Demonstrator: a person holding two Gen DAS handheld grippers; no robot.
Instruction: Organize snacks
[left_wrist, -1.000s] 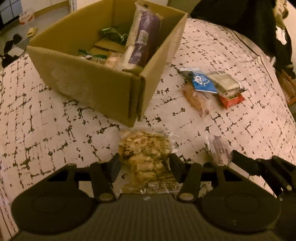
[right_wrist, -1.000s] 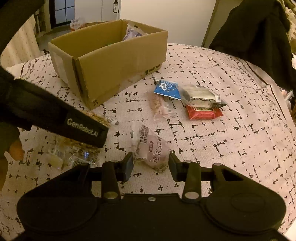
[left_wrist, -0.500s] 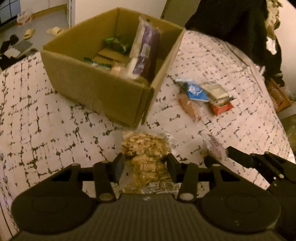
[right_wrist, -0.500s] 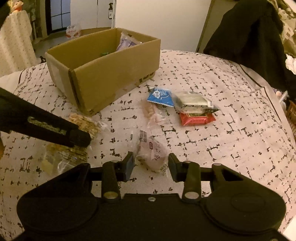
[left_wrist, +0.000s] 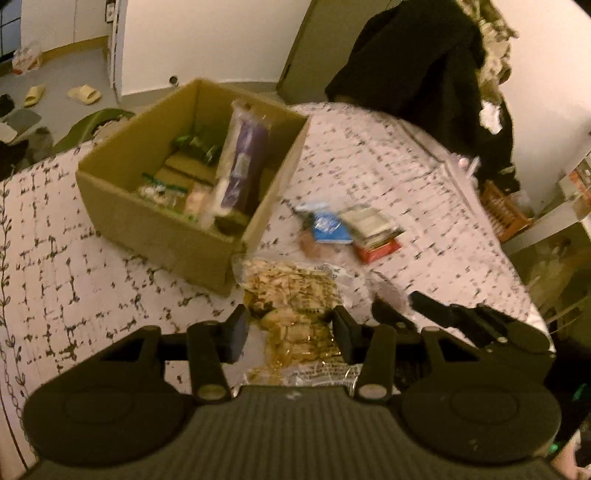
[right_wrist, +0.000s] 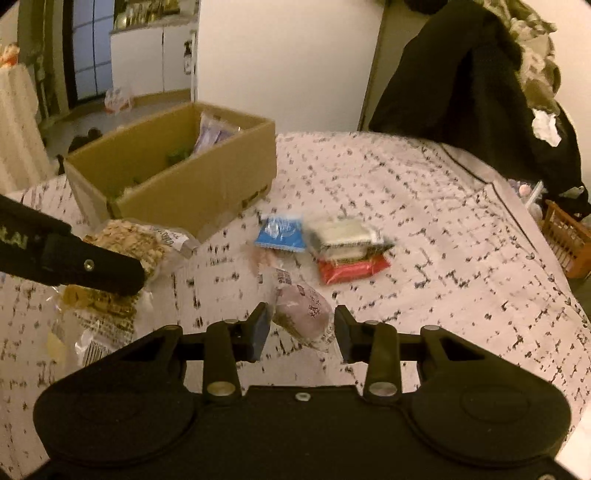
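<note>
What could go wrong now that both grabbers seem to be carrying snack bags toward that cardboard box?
The left gripper pinches the clear nut bag only at its middle, so the floppy ends might catch on the cardboard box wall. The right gripper holds a small purple-pink packet that could slip. The two grippers are close together and might bump. The tall purple pack leaning inside could topple.

We see two matte black tools: the left gripper (left_wrist: 288, 326) has a ribbed grey body, round black discs at either side and silver rivets at its finger pivots; the right gripper (right_wrist: 300, 332) has a smooth black body, bluish pads (right_wrist: 260, 330), silver rivets and one central screw
</note>
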